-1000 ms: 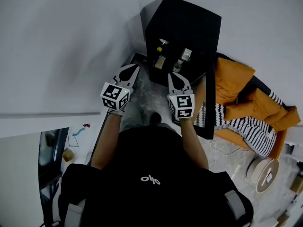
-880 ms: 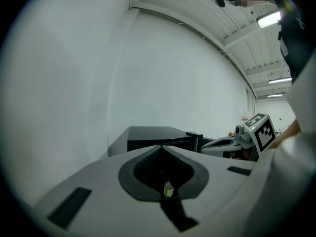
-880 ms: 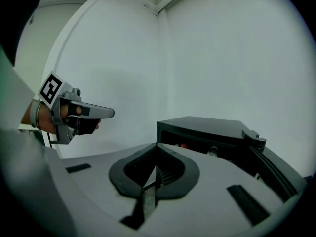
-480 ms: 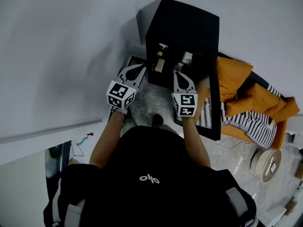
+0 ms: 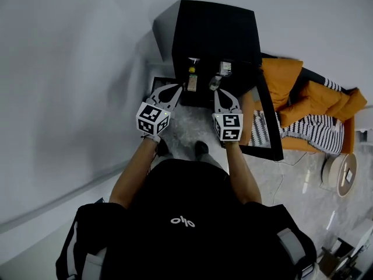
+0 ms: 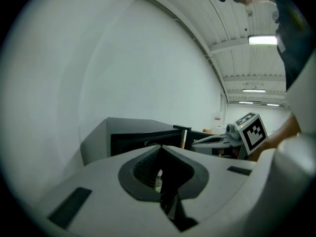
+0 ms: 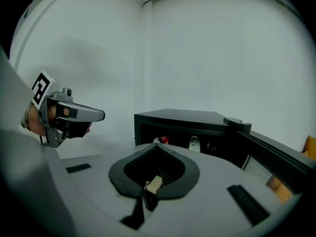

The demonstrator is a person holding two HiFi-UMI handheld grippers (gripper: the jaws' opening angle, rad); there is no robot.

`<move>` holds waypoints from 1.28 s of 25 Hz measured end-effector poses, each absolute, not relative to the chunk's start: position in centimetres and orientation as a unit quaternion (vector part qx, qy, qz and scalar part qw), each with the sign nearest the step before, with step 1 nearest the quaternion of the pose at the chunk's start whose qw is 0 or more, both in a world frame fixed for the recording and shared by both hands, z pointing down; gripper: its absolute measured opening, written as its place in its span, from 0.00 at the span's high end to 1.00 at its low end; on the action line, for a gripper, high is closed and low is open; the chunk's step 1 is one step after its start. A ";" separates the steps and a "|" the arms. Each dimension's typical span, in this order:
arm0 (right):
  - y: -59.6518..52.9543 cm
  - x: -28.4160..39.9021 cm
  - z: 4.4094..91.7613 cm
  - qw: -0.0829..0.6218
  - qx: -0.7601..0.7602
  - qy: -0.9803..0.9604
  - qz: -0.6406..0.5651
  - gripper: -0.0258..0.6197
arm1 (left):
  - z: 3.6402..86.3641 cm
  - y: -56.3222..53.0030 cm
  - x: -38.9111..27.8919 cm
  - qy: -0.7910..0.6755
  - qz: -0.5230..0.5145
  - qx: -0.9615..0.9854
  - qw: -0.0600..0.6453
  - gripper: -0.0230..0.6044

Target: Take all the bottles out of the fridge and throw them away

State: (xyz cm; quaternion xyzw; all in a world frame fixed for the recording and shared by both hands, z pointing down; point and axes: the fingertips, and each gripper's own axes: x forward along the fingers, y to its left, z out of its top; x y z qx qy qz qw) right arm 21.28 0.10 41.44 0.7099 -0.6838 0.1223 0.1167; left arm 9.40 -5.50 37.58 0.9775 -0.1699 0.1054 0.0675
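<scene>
A black mini fridge (image 5: pixel 214 31) stands on the floor against the wall, its door (image 5: pixel 265 118) swung open to the right. Inside are a yellow-capped bottle (image 5: pixel 191 81) and clear bottles (image 5: pixel 218 77). My left gripper (image 5: pixel 175 88) is shut and empty, just in front of the opening's left side. My right gripper (image 5: pixel 219 94) is also shut and empty, just short of the clear bottles. In the right gripper view, a red-capped bottle (image 7: pixel 162 140) and a clear one (image 7: pixel 194 143) show in the fridge (image 7: pixel 182 121) past the shut jaws, with the left gripper (image 7: pixel 100 115) at the left.
An orange jacket (image 5: pixel 291 89) and a striped cloth (image 5: pixel 317 132) lie on a seat right of the open door. A spool (image 5: pixel 342 171) lies on the marble floor (image 5: pixel 186 124) farther right. A white wall (image 5: pixel 76 69) runs along the left. The person's feet are just behind the grippers.
The person has stepped closer to the fridge. Both grippers have moved forward to the fridge opening and stayed shut.
</scene>
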 end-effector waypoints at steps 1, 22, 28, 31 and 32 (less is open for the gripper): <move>0.1 21.5 41.5 0.115 0.715 -0.678 0.122 0.95 | 37.9 -5.7 9.5 -0.166 0.106 0.978 0.072 0.96; -5.3 30.3 48.1 0.073 0.782 -0.594 0.175 0.52 | 41.9 -7.4 15.6 -0.104 0.139 0.984 0.049 0.95; -7.9 32.1 50.5 0.086 0.789 -0.578 0.190 0.46 | 43.7 -9.3 16.3 -0.109 0.158 0.979 0.060 0.96; -9.2 32.9 51.7 0.099 0.795 -0.566 0.193 0.41 | 43.9 -9.5 16.9 -0.105 0.161 0.979 0.061 0.96; -9.6 33.2 52.0 0.102 0.796 -0.563 0.195 0.39 | 43.8 -9.7 17.0 -0.104 0.161 0.979 0.061 0.96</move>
